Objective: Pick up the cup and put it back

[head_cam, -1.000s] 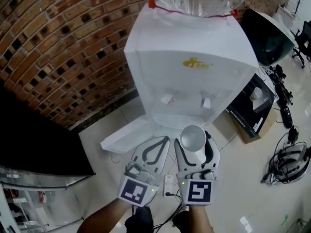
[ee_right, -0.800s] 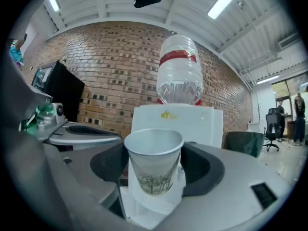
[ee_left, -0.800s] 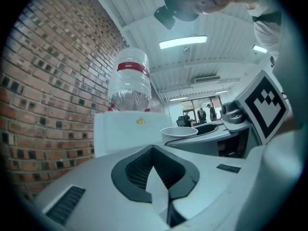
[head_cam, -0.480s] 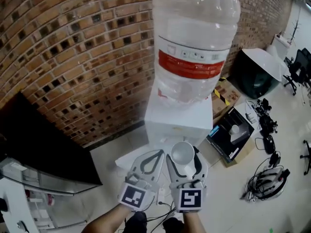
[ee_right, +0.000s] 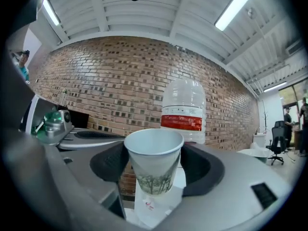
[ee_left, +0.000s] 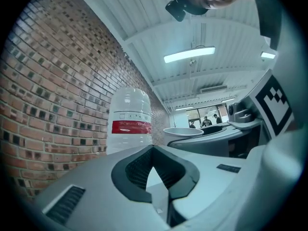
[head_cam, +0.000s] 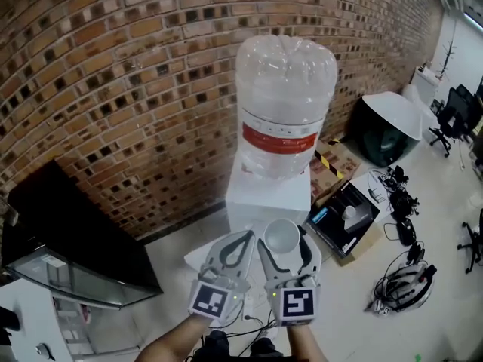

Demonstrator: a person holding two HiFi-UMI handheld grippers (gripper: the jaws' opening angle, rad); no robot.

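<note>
Aim for the white water dispenser (head_cam: pixel 268 194) under its clear, red-banded bottle (head_cam: pixel 283 111). At lower centre, your right hand-held gripper (head_cam: pixel 285 241) clamps the white paper cup (ee_right: pixel 154 153); keep it upright and don't crush it. Your left hand-held gripper (head_cam: pixel 248 235) is closed and empty. A brick wall (head_cam: pixel 113 89) stands behind, and cables (head_cam: pixel 400 285) litter the pale floor (head_cam: pixel 355 308).

L tongs (ee_left: pixel 153 149) closed, empty; bottle (ee_left: pixel 129 121) ahead.
</note>
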